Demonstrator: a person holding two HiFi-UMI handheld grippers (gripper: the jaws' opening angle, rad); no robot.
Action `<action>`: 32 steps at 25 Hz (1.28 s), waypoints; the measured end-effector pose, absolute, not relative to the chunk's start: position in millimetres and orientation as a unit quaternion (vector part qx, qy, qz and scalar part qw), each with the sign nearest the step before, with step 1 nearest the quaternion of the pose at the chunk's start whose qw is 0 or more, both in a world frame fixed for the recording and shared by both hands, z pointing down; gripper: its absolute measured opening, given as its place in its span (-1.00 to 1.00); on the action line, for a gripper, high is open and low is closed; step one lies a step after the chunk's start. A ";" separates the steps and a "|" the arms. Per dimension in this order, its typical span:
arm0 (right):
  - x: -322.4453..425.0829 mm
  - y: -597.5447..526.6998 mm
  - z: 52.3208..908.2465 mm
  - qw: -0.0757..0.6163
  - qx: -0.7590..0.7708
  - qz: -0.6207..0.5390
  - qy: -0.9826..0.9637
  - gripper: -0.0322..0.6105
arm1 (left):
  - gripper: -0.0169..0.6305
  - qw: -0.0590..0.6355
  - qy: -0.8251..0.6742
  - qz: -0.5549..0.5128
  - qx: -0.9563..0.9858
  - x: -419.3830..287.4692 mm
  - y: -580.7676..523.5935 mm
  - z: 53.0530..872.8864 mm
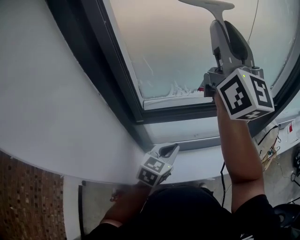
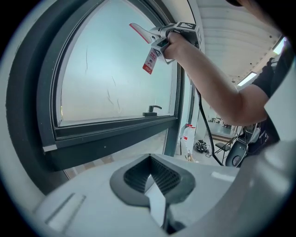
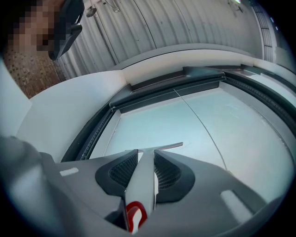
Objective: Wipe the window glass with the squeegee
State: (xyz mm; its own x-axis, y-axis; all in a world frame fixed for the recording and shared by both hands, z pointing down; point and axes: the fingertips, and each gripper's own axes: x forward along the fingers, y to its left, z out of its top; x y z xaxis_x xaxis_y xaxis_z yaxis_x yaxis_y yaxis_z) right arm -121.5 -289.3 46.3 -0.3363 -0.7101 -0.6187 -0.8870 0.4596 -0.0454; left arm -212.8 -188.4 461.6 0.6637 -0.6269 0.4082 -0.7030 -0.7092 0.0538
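the squeegee (image 1: pixel 212 5) sits with its blade against the upper window glass (image 1: pixel 173 51). its handle is pinched between the jaws of the right gripper (image 1: pixel 228 37), probably so the rubber edge can drag down the pane. the right arm reaches up, forearm extended. the left gripper (image 1: pixel 165 152) hangs low by the sill (image 1: pixel 197 161), jaws together on nothing.

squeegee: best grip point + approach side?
Grip the squeegee by its slim flat handle, coming from the tail end along its length, as the right gripper does: jaws shut on the handle's two flat faces. That leaves the wide T-blade free ahead to lie across the window glass.
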 end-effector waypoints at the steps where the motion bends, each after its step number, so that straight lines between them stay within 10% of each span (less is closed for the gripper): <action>1: -122.8 -291.3 39.4 0.291 -0.497 0.157 0.802 -0.51 | -0.95 0.104 -0.368 0.181 0.906 -213.1 -188.7 461.4; 32: -130.4 -305.2 67.5 0.250 -0.511 0.157 0.807 -0.51 | -0.95 0.110 -0.370 0.178 0.905 -211.6 -185.7 458.1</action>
State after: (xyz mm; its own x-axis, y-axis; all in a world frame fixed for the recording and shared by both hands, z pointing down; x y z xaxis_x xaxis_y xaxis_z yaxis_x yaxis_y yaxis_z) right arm -130.4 -305.2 67.5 -0.3530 -0.7467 -0.5638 -0.9033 0.4291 -0.0027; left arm -211.6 -185.7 458.1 0.6627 -0.6310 0.4033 -0.7090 -0.7021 0.0667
